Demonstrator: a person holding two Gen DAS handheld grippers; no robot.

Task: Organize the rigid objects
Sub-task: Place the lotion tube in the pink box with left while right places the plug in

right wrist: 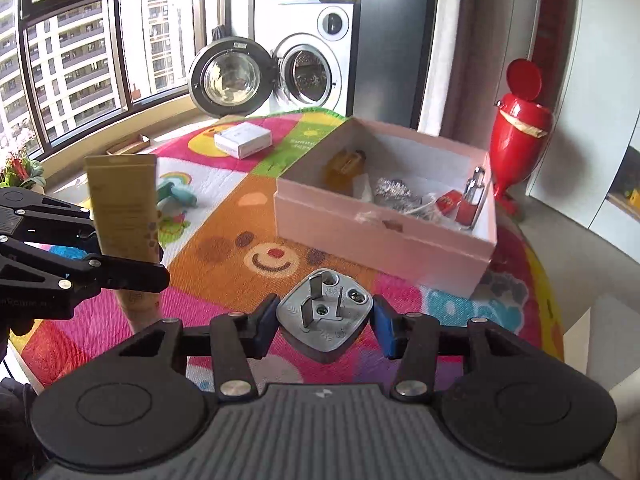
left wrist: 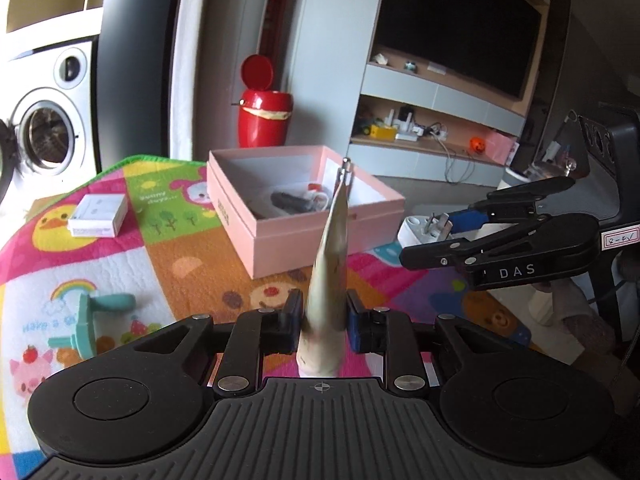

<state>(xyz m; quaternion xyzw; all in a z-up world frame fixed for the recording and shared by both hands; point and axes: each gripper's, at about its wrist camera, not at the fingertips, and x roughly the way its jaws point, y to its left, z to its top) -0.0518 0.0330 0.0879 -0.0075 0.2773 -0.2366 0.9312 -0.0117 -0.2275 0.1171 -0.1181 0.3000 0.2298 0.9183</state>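
The left gripper (left wrist: pixel 320 322) is clamping its jaws on a beige tube (left wrist: pixel 329 264), which is standing crimped end up between the pads. The right gripper (right wrist: pixel 323 322) is gripping a grey plug adapter (right wrist: pixel 323 312), prongs facing away from the camera, above the colourful mat (right wrist: pixel 240 240). Ahead of both sets of jaws the pink box (right wrist: pixel 384 236) is sitting open with small items inside; left of the left jaws a teal toy (left wrist: pixel 94 320) and a white box (left wrist: pixel 96 216) are lying on the mat.

Bare mat (right wrist: pixel 240 276) is lying open toward the pink box (right wrist: pixel 380 236), whose near wall is blocking low approach.
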